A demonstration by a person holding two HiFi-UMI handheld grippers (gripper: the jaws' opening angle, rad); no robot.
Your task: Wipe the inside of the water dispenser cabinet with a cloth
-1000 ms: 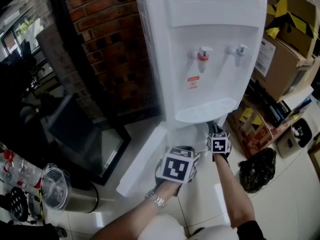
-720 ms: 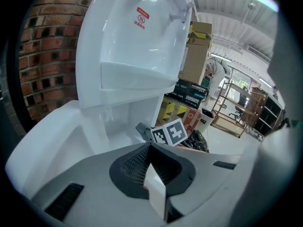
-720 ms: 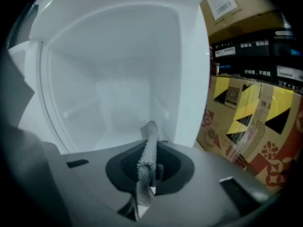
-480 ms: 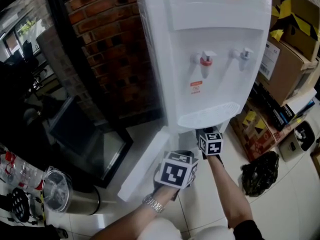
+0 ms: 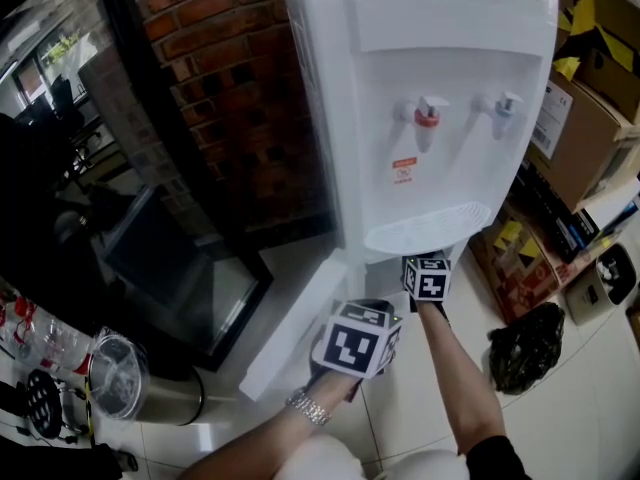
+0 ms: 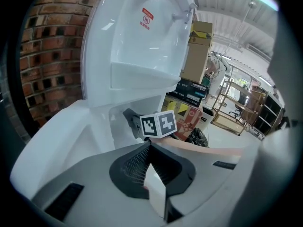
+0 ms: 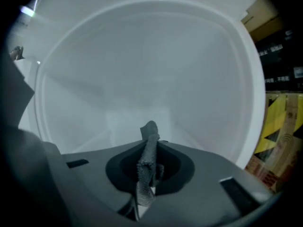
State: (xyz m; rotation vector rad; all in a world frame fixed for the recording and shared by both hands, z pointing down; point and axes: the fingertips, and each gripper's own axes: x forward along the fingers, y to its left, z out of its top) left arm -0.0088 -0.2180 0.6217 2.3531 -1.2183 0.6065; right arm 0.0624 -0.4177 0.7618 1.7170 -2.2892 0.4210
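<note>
- Inside the white cabinet (image 7: 142, 70), seen only in the right gripper view, the right gripper (image 7: 150, 143) pinches a crumpled grey mesh cloth (image 7: 144, 178).
- Head view alone shows the whole water dispenser (image 5: 440, 88) and its open door (image 5: 290, 328).
- Left gripper (image 6: 149, 145) is pressed together outside.

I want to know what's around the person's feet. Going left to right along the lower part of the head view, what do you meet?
In order: steel bin → cabinet door, open → left gripper → right gripper → black bag.
</note>
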